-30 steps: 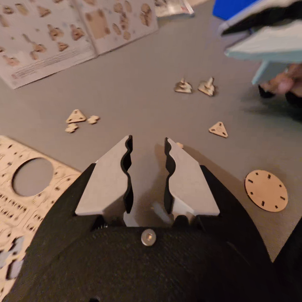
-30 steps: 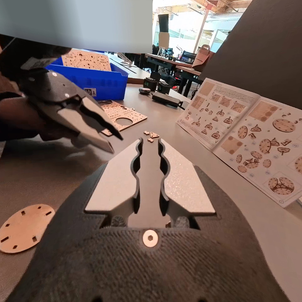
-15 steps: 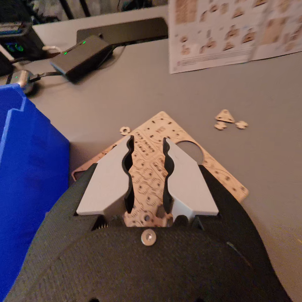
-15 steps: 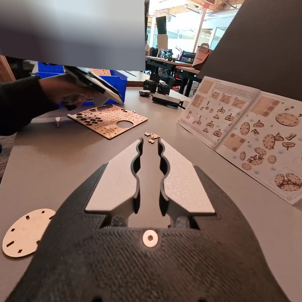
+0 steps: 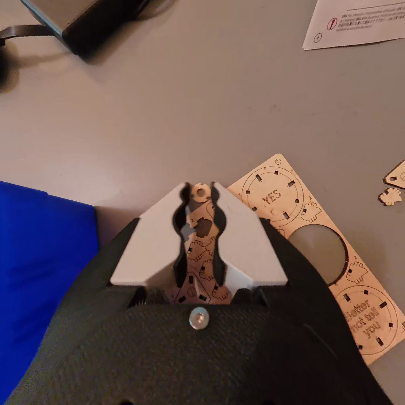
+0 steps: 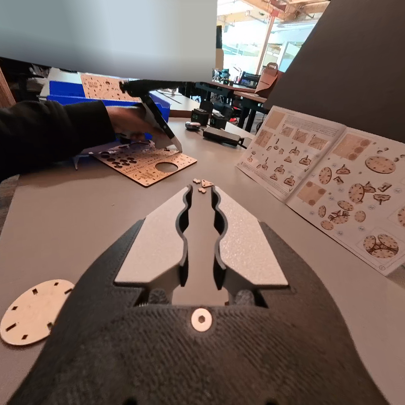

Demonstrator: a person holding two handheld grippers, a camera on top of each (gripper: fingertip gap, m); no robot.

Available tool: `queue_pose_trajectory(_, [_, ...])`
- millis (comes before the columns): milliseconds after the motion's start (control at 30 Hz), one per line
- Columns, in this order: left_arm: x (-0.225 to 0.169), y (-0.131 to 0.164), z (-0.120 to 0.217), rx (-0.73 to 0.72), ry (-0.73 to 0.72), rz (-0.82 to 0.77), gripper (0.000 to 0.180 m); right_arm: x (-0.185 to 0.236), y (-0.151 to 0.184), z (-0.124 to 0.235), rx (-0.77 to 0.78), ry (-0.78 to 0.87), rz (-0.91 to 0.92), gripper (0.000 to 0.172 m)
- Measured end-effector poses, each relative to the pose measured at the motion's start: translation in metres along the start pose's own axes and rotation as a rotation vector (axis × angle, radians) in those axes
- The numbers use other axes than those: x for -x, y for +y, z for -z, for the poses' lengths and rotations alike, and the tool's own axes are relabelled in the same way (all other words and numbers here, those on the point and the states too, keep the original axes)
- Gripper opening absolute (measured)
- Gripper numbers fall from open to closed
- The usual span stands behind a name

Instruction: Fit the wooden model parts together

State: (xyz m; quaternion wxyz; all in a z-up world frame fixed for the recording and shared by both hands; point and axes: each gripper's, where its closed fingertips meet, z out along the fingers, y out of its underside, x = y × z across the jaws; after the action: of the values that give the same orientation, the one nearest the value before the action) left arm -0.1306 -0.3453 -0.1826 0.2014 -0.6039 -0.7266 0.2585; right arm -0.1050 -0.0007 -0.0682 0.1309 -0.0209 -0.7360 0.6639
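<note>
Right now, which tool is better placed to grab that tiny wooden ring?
Left. The left tool has its fingertips either side of the ring, beside the sheet corner, not yet pinching. The right tool is farther off, empty, pointing at three loose pieces.

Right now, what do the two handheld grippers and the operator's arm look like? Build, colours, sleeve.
Both match. The left gripper and the right gripper each have a black, textured, fan-shaped body with one silver screw in the middle, and two pale grey wedge fingers whose inner faces carry wavy black pads. No cables show. The arm behind the left gripper wears a black long sleeve.
</note>
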Motion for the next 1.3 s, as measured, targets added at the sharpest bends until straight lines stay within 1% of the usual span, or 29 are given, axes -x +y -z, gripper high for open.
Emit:
queue_pose_trajectory(67, [-0.003,0.0,0.001,-0.006,0.011,-0.024,0.015,0.0,0.003,-0.001,0.017,0.007,0.017,0.016])
queue_pose_trajectory(133, [-0.011,-0.009,0.009,-0.067,0.033,-0.08,0.016,0.0,0.004,-0.002,0.023,0.011,0.024,0.016])
queue_pose_trajectory(200, [-0.02,-0.032,0.032,-0.228,0.026,-0.126,0.016,-0.001,0.005,-0.001,0.025,0.015,0.025,0.016])
queue_pose_trajectory(267, [-0.033,-0.053,0.063,-0.392,-0.003,-0.174,0.016,-0.002,0.005,-0.002,0.026,0.018,0.024,0.016])
queue_pose_trajectory(300, [-0.046,-0.059,0.077,-0.452,0.02,-0.205,0.016,-0.002,0.005,-0.002,0.027,0.017,0.025,0.016])
queue_pose_trajectory(367, [-0.083,-0.062,0.099,-0.537,0.122,-0.226,0.016,0.0,0.006,-0.003,0.031,0.016,0.033,0.016])
queue_pose_trajectory(433, [-0.134,-0.055,0.119,-0.586,0.353,-0.202,0.016,0.002,0.005,-0.003,0.034,0.013,0.057,0.016])
queue_pose_trajectory(467, [-0.159,-0.051,0.129,-0.604,0.491,-0.14,0.015,0.004,0.004,-0.004,0.03,0.009,0.076,0.017])
queue_pose_trajectory(500, [-0.186,-0.046,0.141,-0.619,0.66,-0.059,0.015,0.009,0.002,-0.003,0.017,-0.006,0.106,0.018])
queue_pose_trajectory(567, [-0.237,-0.036,0.173,-0.654,1.032,0.166,0.015,0.029,-0.012,0.0,-0.055,-0.067,0.205,0.025])
queue_pose_trajectory(600, [-0.258,-0.028,0.185,-0.642,1.18,0.269,0.015,0.038,-0.019,0.003,-0.101,-0.074,0.269,0.026])
queue_pose_trajectory(633, [-0.276,-0.02,0.191,-0.621,1.281,0.355,0.015,0.045,-0.024,0.005,-0.132,-0.07,0.335,0.026])
queue_pose_trajectory(700, [-0.301,-0.007,0.199,-0.609,1.401,0.479,0.014,0.054,-0.025,0.006,-0.149,-0.053,0.436,0.027])
queue_pose_trajectory(767, [-0.313,0.0,0.201,-0.614,1.445,0.547,0.014,0.057,-0.024,0.006,-0.147,-0.041,0.485,0.031])
queue_pose_trajectory(800, [-0.316,0.003,0.199,-0.614,1.445,0.57,0.014,0.058,-0.025,0.006,-0.149,-0.033,0.497,0.03])
queue_pose_trajectory(833, [-0.317,0.005,0.197,-0.608,1.446,0.593,0.014,0.058,-0.026,0.007,-0.154,-0.025,0.503,0.029])
queue_pose_trajectory(933, [-0.318,0.008,0.198,-0.58,1.504,0.654,0.014,0.053,-0.03,0.01,-0.171,0.006,0.503,0.016])
queue_pose_trajectory(1033, [-0.32,0.013,0.196,-0.57,1.5,0.667,0.014,0.048,-0.032,0.013,-0.185,0.018,0.482,0.013])
queue_pose_trajectory(1100, [-0.321,0.016,0.198,-0.575,1.504,0.672,0.014,0.053,-0.033,0.015,-0.201,-0.02,0.468,0.015])
queue_pose_trajectory(1167, [-0.321,0.017,0.201,-0.575,1.504,0.681,0.013,0.066,-0.032,0.017,-0.219,-0.098,0.46,0.026])
queue_pose_trajectory(1200, [-0.321,0.018,0.203,-0.574,1.504,0.677,0.013,0.068,-0.031,0.016,-0.216,-0.107,0.464,0.03])
queue_pose_trajectory(1233, [-0.322,0.02,0.206,-0.579,1.503,0.666,0.013,0.07,-0.031,0.016,-0.213,-0.102,0.477,0.031])
queue_pose_trajectory(1300, [-0.325,0.026,0.21,-0.588,1.49,0.64,0.013,0.07,-0.03,0.015,-0.213,-0.082,0.505,0.026])
